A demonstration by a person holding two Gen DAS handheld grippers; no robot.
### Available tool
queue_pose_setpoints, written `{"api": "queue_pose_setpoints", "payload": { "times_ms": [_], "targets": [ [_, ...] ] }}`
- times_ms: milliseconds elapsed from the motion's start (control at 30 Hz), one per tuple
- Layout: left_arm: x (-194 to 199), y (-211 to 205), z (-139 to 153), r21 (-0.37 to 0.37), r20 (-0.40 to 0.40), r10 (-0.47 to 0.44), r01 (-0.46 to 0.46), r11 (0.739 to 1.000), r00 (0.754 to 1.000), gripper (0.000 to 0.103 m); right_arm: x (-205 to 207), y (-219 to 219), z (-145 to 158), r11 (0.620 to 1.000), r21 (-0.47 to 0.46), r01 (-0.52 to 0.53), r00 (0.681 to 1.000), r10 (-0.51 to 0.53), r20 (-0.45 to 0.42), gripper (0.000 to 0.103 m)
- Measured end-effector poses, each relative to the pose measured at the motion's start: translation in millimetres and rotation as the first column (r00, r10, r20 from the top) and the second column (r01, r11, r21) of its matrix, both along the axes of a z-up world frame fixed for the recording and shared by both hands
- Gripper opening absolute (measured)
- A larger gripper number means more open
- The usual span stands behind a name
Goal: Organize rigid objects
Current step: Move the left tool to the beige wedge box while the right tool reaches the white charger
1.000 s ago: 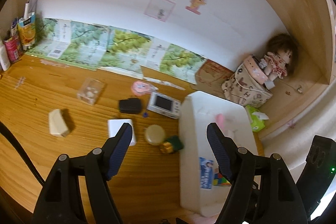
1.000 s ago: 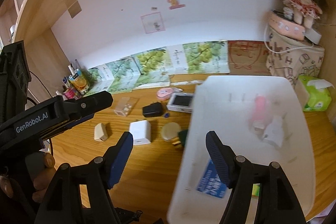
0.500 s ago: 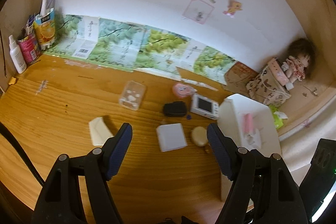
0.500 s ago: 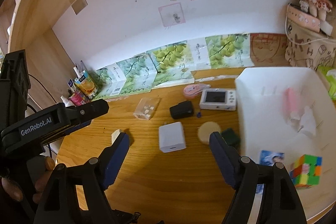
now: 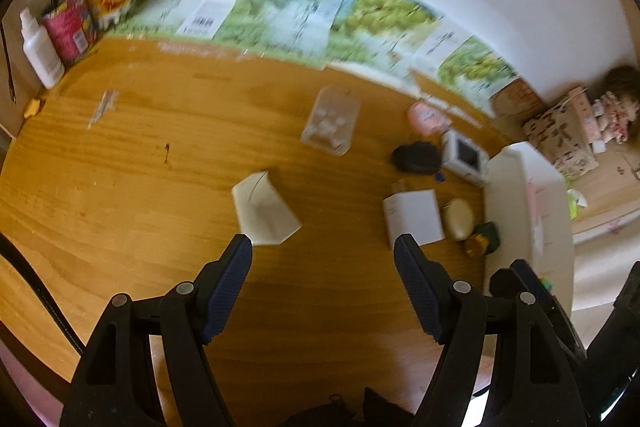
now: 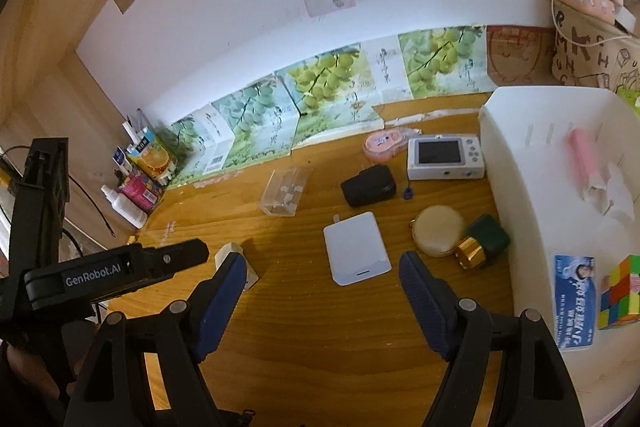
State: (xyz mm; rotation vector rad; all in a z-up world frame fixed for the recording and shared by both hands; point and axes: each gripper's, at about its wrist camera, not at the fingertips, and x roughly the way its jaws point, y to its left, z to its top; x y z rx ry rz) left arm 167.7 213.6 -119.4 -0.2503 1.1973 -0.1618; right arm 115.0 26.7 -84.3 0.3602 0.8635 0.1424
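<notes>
mostly bare desk (image 6: 312, 347) between white bin (image 6: 504, 163) and cream block (image 5: 266, 213)

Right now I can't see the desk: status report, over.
Left gripper and right gripper open, empty. Cream block just ahead of left; white box ahead of right. Bin at right. Nothing in the way.

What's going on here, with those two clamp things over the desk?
A person holds two hand grippers over a wooden desk, sorting small items into a white bin. Both the left gripper and the right gripper are open and empty. A colour cube, a card and a pink tube already lie in the bin. A white box, a small camera, a black pouch and a cream block are on the desk.
</notes>
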Motion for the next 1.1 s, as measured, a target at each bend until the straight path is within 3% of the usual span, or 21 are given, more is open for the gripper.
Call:
{"api": "queue_pose_setpoints", "payload": {
  "times_ms": [433, 700, 1100],
  "targets": [
    [27.3, 22.2, -51.8, -0.036, -0.239, 0.049, -0.059, 0.998, 0.970, 0.077, 29.3, 29.0, -29.8, 0.989, -0.124, -0.078, 0.994, 0.067, -0.087, 0.079],
    [47.5, 20.5, -67.3, -0.032, -0.282, 0.040, -0.051, 0.998, 0.959, 0.077, 55.0, 32.8, -54.8, 0.974, -0.207, -0.092, 0.984, 0.057, -0.171, 0.079],
    [63.9, 19.2, -78.6, -0.006, -0.297, 0.064, -0.069, 0.998, 0.953, 0.077, 78.2, 29.3, -78.4, 0.969, -0.222, -0.113, 0.973, 0.062, -0.223, 0.079]
  ]
}}
